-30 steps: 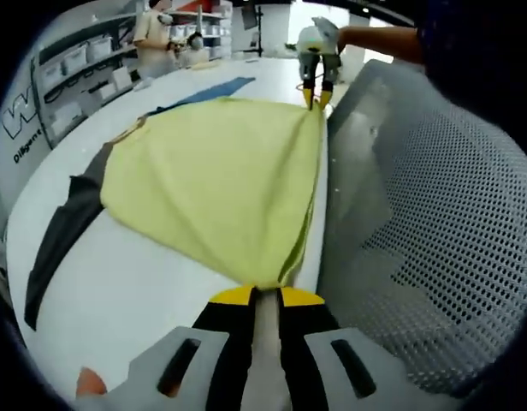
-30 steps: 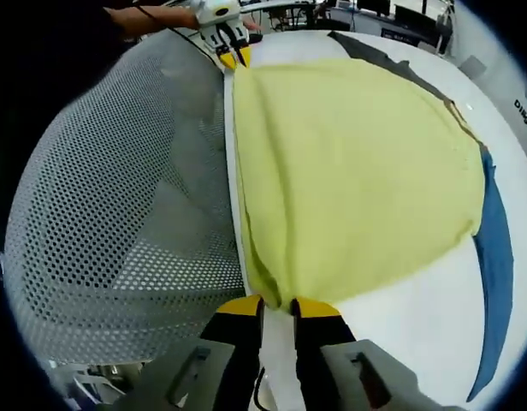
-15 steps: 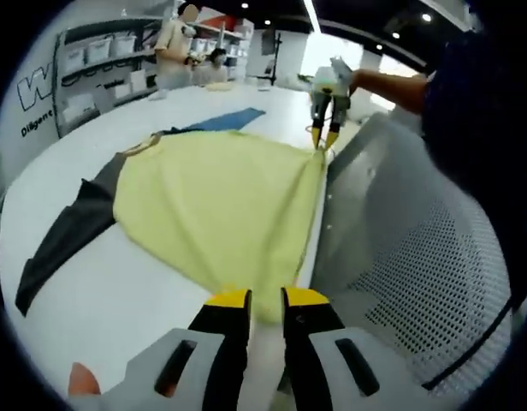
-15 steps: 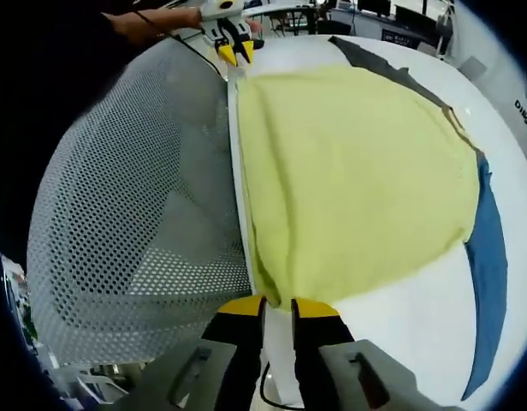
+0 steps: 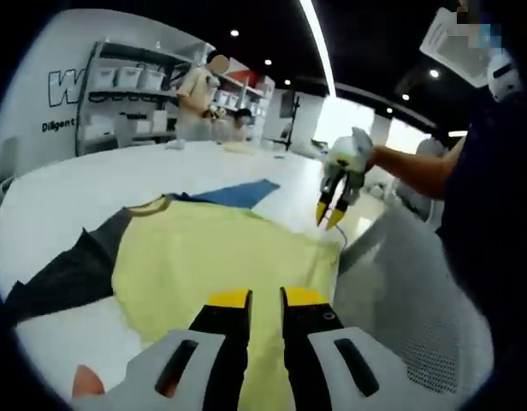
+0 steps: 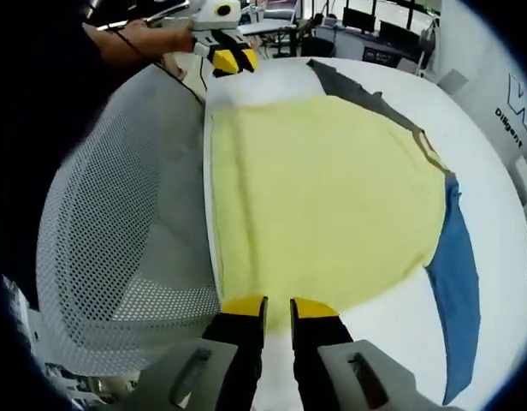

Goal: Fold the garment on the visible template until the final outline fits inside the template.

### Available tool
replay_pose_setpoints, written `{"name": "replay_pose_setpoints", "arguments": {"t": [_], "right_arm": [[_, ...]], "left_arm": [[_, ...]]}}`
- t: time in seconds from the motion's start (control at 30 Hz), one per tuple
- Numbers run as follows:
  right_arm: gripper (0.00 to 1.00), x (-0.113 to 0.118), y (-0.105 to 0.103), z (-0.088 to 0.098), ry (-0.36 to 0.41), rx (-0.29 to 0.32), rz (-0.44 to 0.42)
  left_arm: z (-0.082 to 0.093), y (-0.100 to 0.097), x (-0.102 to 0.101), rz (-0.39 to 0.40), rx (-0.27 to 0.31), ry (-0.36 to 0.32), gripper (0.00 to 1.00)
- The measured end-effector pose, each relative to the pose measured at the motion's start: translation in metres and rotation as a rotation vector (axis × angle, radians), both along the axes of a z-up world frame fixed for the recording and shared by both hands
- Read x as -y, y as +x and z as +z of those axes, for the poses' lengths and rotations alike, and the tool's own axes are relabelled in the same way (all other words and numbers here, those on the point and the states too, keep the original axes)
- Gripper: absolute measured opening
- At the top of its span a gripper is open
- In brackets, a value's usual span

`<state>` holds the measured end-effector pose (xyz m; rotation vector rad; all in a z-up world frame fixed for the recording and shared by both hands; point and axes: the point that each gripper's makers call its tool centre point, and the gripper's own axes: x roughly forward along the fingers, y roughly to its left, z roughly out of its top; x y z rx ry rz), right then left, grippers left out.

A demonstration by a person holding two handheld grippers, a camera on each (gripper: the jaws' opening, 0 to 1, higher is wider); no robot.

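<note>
The yellow garment (image 6: 323, 201) is lying spread flat on the white table (image 6: 400, 334), its near edge running along the table's edge beside a grey mesh chair back (image 6: 109, 231). A dark grey piece (image 5: 62, 278) is sticking out from under it on one side and a blue piece (image 6: 456, 291) on the other.

In the right gripper view, the right gripper (image 6: 267, 304) is hovering just above the garment's near corner, its yellow-tipped jaws parted with a narrow gap and nothing between them. The left gripper (image 6: 227, 58) is showing at the far corner, lifted clear of the cloth — whether its jaws are apart cannot be told from there.

In the left gripper view, the left gripper (image 5: 265, 296) is raised over the garment (image 5: 212, 265), jaws slightly apart and empty. The right gripper (image 5: 332, 210) is hanging in the air above the opposite corner, jaws parted. People are standing by shelves (image 5: 131, 98) in the background.
</note>
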<state>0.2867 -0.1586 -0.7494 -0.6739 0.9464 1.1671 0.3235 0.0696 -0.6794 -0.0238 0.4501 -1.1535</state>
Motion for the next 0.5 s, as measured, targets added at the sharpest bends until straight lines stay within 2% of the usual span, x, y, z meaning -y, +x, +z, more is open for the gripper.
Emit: {"name": "replay_pose_setpoints", "arguments": {"t": [0.17, 0.2, 0.23, 0.27, 0.33, 0.4, 0.43, 0.5], "right_arm": [[0.06, -0.007, 0.014, 0.005, 0.058, 0.044, -0.074], [0.06, -0.009, 0.015, 0.006, 0.069, 0.05, -0.084], [0.06, -0.011, 0.018, 0.007, 0.09, 0.06, -0.107], [0.06, -0.011, 0.02, 0.008, 0.102, 0.066, -0.124], [0.06, -0.01, 0.027, 0.012, 0.133, 0.101, -0.179], [0.06, -0.003, 0.034, 0.014, 0.15, 0.129, -0.235], [0.06, 0.002, 0.037, 0.015, 0.153, 0.142, -0.257], [0.05, 0.014, 0.042, 0.014, 0.144, 0.157, -0.31]], "left_arm": [[0.012, 0.027, 0.004, 0.128, 0.047, -0.005, 0.09], [0.013, 0.031, 0.004, 0.148, 0.07, 0.001, 0.09], [0.011, 0.034, 0.0, 0.194, 0.061, 0.039, 0.1], [0.012, 0.035, 0.001, 0.203, 0.065, 0.046, 0.11], [0.02, 0.026, 0.008, 0.2, 0.048, 0.016, 0.17], [0.026, 0.016, 0.009, 0.247, 0.008, -0.001, 0.25], [0.032, 0.004, 0.011, 0.275, 0.021, 0.004, 0.27], [0.032, -0.008, 0.011, 0.295, 0.039, 0.029, 0.29]]}}
